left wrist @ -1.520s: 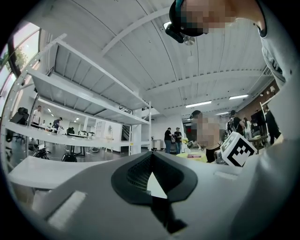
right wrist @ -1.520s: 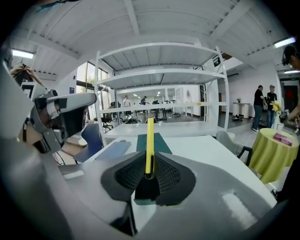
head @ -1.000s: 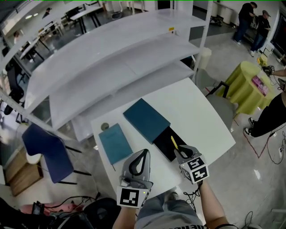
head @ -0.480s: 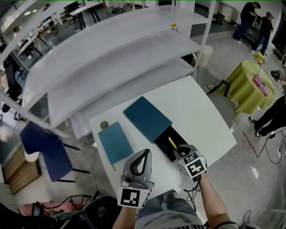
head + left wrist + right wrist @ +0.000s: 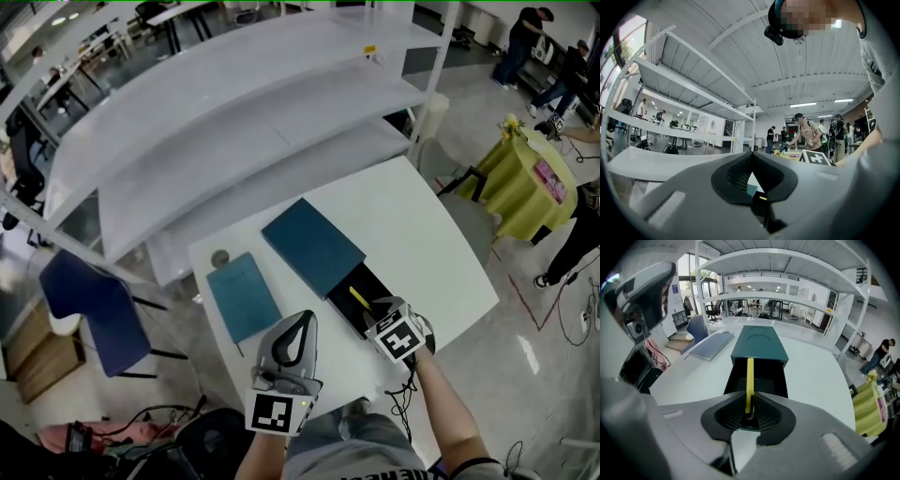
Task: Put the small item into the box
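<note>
A thin yellow stick-like item [image 5: 749, 385] is pinched between the jaws of my right gripper [image 5: 748, 413]. It points forward over the black open drawer [image 5: 757, 376] of a teal box [image 5: 759, 344]. In the head view the same yellow item [image 5: 359, 298] hangs above the black drawer [image 5: 353, 298], which slides out of the teal box [image 5: 311, 246], with my right gripper [image 5: 382, 314] at the drawer's near end. My left gripper [image 5: 292, 339] rests near the table's front edge with its jaws pressed together and nothing between them.
A flat teal lid [image 5: 243, 297] lies on the white table [image 5: 422, 234] left of the box. A small round object [image 5: 220, 260] sits near the table's back left corner. White shelving [image 5: 234, 122] stands behind. People and a green-covered table [image 5: 525, 178] are at the far right.
My right gripper with the yellow item has shifted slightly forward and left over the open drawer. The left gripper has stayed in place.
</note>
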Tool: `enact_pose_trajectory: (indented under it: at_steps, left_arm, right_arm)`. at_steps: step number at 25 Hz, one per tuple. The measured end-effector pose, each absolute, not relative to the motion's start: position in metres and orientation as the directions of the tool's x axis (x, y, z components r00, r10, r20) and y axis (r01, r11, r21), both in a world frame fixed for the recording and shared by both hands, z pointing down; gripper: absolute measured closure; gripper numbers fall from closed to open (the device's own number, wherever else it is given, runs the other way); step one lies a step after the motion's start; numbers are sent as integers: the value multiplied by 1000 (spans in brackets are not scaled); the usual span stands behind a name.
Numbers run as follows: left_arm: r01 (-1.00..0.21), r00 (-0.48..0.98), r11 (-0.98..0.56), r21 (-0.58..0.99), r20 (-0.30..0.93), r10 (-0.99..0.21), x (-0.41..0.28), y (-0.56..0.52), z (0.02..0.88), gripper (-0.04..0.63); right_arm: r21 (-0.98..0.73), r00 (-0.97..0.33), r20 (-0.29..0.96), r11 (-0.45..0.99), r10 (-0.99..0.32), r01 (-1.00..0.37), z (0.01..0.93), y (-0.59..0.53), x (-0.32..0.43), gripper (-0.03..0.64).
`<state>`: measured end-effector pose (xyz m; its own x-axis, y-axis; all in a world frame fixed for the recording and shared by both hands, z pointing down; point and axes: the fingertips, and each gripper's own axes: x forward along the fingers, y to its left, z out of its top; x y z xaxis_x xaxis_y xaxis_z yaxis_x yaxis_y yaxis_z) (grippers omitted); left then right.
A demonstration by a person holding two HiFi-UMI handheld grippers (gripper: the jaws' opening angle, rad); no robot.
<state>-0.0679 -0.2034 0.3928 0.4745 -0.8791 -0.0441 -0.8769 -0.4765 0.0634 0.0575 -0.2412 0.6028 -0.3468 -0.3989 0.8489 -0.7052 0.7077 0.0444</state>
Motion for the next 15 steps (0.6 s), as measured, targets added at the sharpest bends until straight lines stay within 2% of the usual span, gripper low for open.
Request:
enact_pose_trajectory:
  at_steps: [15]
  left_arm:
    - [-888, 453, -455, 72, -38, -891, -83, -207, 398, 575]
  right_arm:
    - [96, -238, 920, 768, -312, -634, 629, -252, 53, 554]
